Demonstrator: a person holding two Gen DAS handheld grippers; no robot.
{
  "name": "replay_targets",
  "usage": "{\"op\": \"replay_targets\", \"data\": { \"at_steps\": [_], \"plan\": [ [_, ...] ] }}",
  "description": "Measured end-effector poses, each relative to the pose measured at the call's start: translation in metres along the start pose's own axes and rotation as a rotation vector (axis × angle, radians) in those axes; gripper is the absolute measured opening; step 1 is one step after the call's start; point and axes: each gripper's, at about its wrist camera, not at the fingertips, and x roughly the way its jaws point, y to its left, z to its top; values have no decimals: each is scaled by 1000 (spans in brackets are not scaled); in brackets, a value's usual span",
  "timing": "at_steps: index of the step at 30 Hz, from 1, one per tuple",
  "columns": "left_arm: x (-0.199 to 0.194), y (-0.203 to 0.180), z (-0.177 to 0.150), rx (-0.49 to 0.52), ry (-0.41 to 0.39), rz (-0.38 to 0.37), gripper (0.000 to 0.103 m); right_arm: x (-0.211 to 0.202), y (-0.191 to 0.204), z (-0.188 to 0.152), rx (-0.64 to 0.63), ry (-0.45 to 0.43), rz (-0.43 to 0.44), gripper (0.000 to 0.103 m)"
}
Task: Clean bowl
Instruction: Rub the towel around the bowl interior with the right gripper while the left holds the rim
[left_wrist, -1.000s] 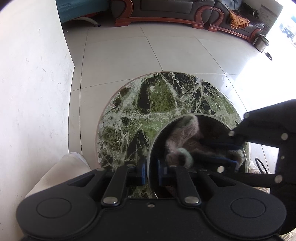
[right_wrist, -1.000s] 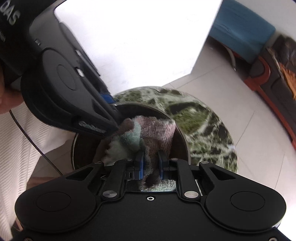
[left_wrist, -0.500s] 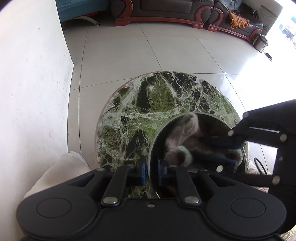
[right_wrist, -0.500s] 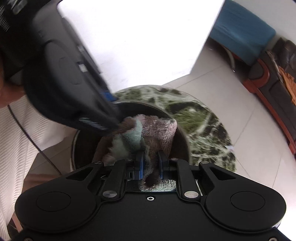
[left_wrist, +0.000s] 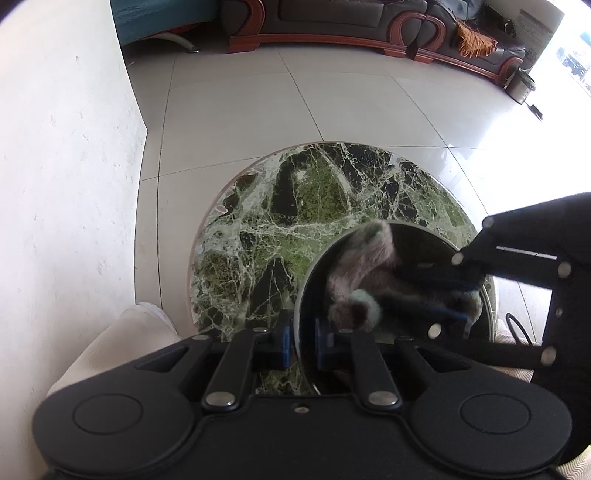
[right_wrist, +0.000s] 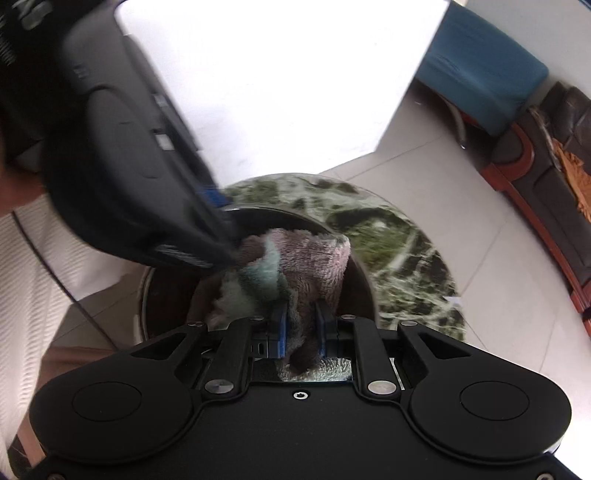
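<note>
Lower centre of the left wrist view: the left gripper (left_wrist: 303, 341), its jaws nearly closed, clamps the near rim of the dark bowl (left_wrist: 314, 266), which stands on the round green marble table (left_wrist: 295, 206). Lower centre of the right wrist view: the right gripper (right_wrist: 300, 334) pinches a fold of the pinkish-grey towel (right_wrist: 314, 258), which lies bunched inside the bowl (right_wrist: 360, 280).

Strong daylight enters at two o'clock in the left wrist view and burns the floor (left_wrist: 509, 158) white. The right wrist view has a blown-out wall (right_wrist: 277, 85) at twelve o'clock, motion blur at ten o'clock, and fisheye bending at the edges.
</note>
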Motion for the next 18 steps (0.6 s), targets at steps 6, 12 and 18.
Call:
{"op": "replay_targets", "data": {
  "at_steps": [6,12,18],
  "plan": [
    [0,1,0,1,-2,-3,12,-9,14,-8,39,24,78,15],
    [0,2,0,-2,1,-1,12,-9,18,3,-25,-3,-1,15],
    [0,-1,0,0,0,-1,12,-2,4,-5,2,18,13,15]
  ]
}}
